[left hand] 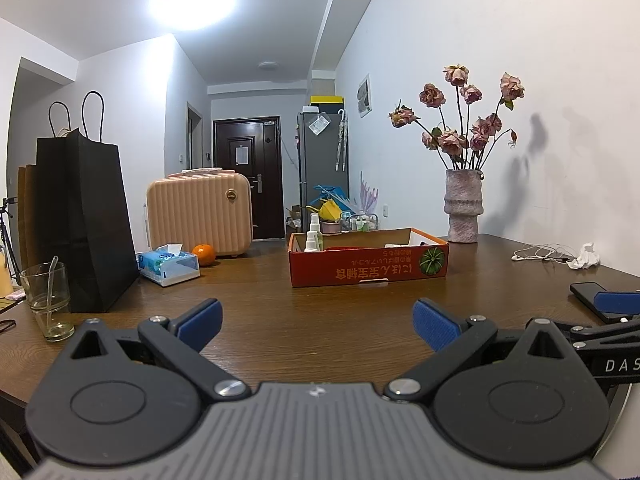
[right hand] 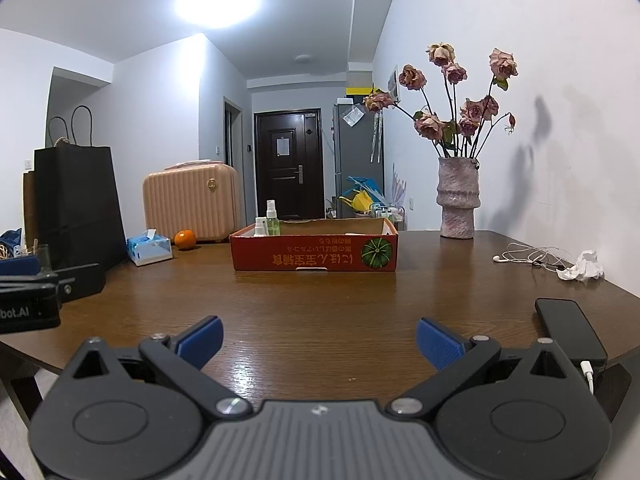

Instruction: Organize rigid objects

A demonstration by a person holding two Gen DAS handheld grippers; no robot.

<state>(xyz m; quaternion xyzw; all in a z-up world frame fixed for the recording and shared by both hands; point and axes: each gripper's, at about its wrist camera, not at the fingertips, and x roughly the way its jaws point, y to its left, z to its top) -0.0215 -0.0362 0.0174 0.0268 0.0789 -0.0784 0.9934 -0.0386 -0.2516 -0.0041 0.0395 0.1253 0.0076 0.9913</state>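
A shallow red cardboard box (left hand: 368, 266) (right hand: 314, 254) stands mid-table with two small spray bottles (left hand: 313, 234) (right hand: 269, 219) upright in its left end. An orange (left hand: 203, 255) (right hand: 185, 239) and a blue tissue pack (left hand: 168, 266) (right hand: 149, 250) lie to its left. A black phone (right hand: 570, 330) (left hand: 590, 294) with a white cable lies at the near right. My left gripper (left hand: 318, 326) hovers open over bare wood, well short of the box. My right gripper (right hand: 320, 340) is likewise open and holds nothing.
A black paper bag (left hand: 86, 220) and a drinking glass (left hand: 48, 300) with a straw stand at the left edge. A pink case (left hand: 200, 210) sits behind the orange. A vase of dried roses (left hand: 463, 210), white earphones (right hand: 532, 258) and crumpled tissue (right hand: 584, 268) occupy the right side near the wall.
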